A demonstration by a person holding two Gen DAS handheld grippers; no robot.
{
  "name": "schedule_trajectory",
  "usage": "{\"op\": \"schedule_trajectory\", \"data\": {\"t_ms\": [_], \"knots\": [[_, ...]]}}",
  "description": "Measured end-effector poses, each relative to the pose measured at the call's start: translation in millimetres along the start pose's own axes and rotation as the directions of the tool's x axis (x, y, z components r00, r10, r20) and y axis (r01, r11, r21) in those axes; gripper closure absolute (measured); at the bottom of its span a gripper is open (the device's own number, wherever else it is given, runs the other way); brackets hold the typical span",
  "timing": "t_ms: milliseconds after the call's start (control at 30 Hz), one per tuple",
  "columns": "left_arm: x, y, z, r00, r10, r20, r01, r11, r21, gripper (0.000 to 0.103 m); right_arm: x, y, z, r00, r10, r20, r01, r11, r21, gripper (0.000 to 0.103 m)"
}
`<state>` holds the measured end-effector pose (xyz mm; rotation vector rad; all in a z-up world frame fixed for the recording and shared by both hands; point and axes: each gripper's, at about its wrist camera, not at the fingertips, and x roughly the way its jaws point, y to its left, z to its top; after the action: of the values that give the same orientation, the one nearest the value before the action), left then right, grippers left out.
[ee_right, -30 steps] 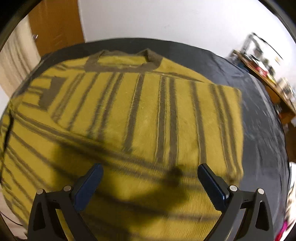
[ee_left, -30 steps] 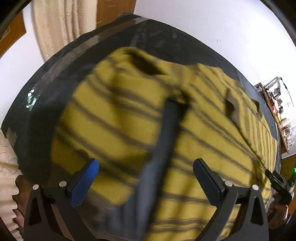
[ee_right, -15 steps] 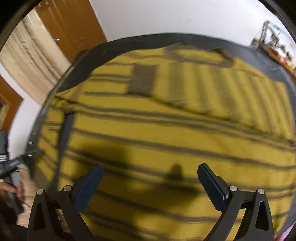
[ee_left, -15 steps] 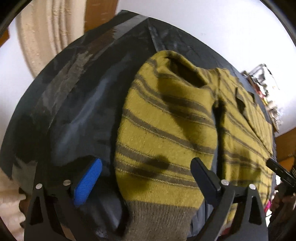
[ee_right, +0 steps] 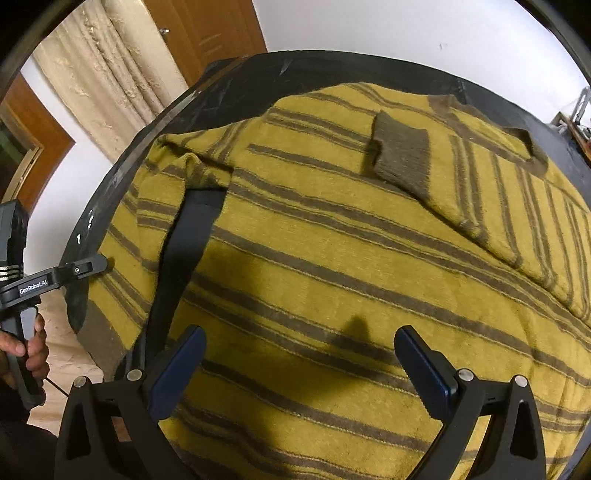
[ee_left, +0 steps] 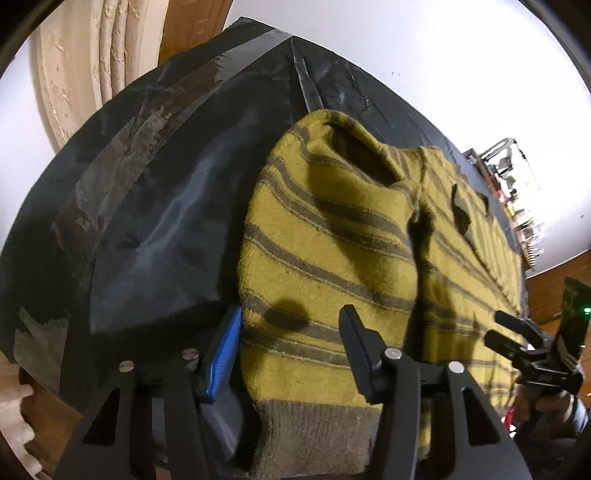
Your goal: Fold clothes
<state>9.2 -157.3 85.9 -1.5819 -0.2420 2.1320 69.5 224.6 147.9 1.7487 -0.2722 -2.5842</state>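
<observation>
A mustard-yellow sweater [ee_right: 332, 258] with grey-brown stripes lies flat on the black-covered table [ee_left: 147, 229]. One sleeve [ee_left: 325, 251] runs toward me in the left wrist view and ends in a grey-brown cuff [ee_left: 314, 432]. My left gripper [ee_left: 290, 347] is low over that sleeve just above the cuff. Its jaws are closing with the sleeve between them, the blue pad [ee_left: 225, 354] at the sleeve's edge. The other sleeve's cuff [ee_right: 402, 158] lies folded onto the chest. My right gripper [ee_right: 301, 354] hangs open above the sweater's body, holding nothing.
The table's near-left edge [ee_right: 81, 295] drops off beside the left gripper [ee_right: 85, 266], which a hand [ee_right: 33, 343] holds. A cream curtain [ee_right: 103, 81] and wooden door [ee_right: 207, 33] stand behind. A cluttered shelf [ee_left: 517, 192] is at the far right. The right gripper [ee_left: 500, 328] shows there too.
The left gripper slid sideways off the sweater's body to the sleeve's cuff end, and its jaws narrowed around the sleeve. The right gripper swung across the body toward the left sleeve.
</observation>
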Motion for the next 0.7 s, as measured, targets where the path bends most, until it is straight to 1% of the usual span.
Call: {"op": "schedule_trajectory", "data": {"t_ms": [67, 133, 267, 367, 433, 467, 500, 533, 567, 600, 633, 667, 700], "knots": [[-0.3, -5.6, -1.9, 1.0, -0.018, -0.005, 0.018, 1.0, 0.014, 0.046, 2.5, 1.0, 1.2, 1.0, 0.007, -0.006, -0.007, 1.0, -0.007, 0.0], [2.7, -9.9, -0.6, 0.998, -0.061, -0.025, 0.062, 0.997, 0.038, 0.046, 4.9, 2.3, 2.4, 1.0, 0.016, -0.011, -0.016, 1.0, -0.011, 0.0], [15.3, -20.7, 3.9, 0.996, -0.063, -0.064, 0.068, 0.995, 0.076, 0.046, 6.5, 5.4, 4.1, 1.0, 0.022, -0.011, -0.022, 1.0, -0.021, 0.0], [12.4, -11.4, 0.9, 0.995, -0.077, -0.066, 0.08, 0.996, 0.05, 0.046, 7.3, 5.5, 4.3, 1.0, 0.02, -0.008, -0.021, 1.0, -0.017, 0.0], [8.9, -0.6, 0.3, 0.992, -0.107, -0.068, 0.109, 0.994, 0.025, 0.047, 8.3, 4.3, 3.5, 1.0, 0.019, -0.009, -0.02, 1.0, -0.007, 0.0], [9.6, 2.9, 1.1, 0.991, -0.118, -0.068, 0.119, 0.993, 0.014, 0.05, 9.1, 3.6, 3.2, 1.0, 0.019, -0.01, -0.019, 1.0, -0.001, 0.0], [10.3, 6.3, 1.6, 0.989, -0.128, -0.069, 0.129, 0.992, 0.004, 0.057, 10.1, 3.2, 3.5, 1.0, 0.017, -0.012, -0.017, 1.0, 0.005, 0.0], [12.7, 7.0, 3.2, 0.99, -0.124, -0.071, 0.124, 0.992, -0.002, 0.061, 11.1, 2.8, 3.7, 1.0, 0.015, -0.014, -0.015, 1.0, 0.011, 0.0], [15.5, 7.2, 5.1, 0.99, -0.117, -0.073, 0.117, 0.993, -0.008, 0.071, 11.9, 2.5, 4.0, 1.0, 0.013, -0.015, -0.013, 1.0, 0.017, 0.0], [18.3, 7.3, 6.9, 0.991, -0.11, -0.076, 0.109, 0.994, -0.014, 0.084, 11.8, 2.6, 4.0, 1.0, 0.011, -0.015, -0.011, 1.0, 0.021, 0.0], [20.4, 8.9, 8.3, 0.992, -0.099, -0.08, 0.098, 0.995, -0.019, 0.09, 11.9, 2.9, 4.1, 1.0, 0.009, -0.015, -0.009, 1.0, 0.024, 0.0], [21.4, 11.0, 9.5, 0.991, -0.105, -0.083, 0.102, 0.994, -0.033, 0.094, 12.3, 3.8, 4.4, 1.0, 0.008, -0.013, -0.008, 1.0, 0.025, 0.0], [22.1, 13.2, 10.5, 0.99, -0.115, -0.086, 0.111, 0.993, -0.05, 0.094, 12.5, 5.0, 4.7, 1.0, 0.007, -0.012, -0.006, 1.0, 0.024, 0.0]]}}
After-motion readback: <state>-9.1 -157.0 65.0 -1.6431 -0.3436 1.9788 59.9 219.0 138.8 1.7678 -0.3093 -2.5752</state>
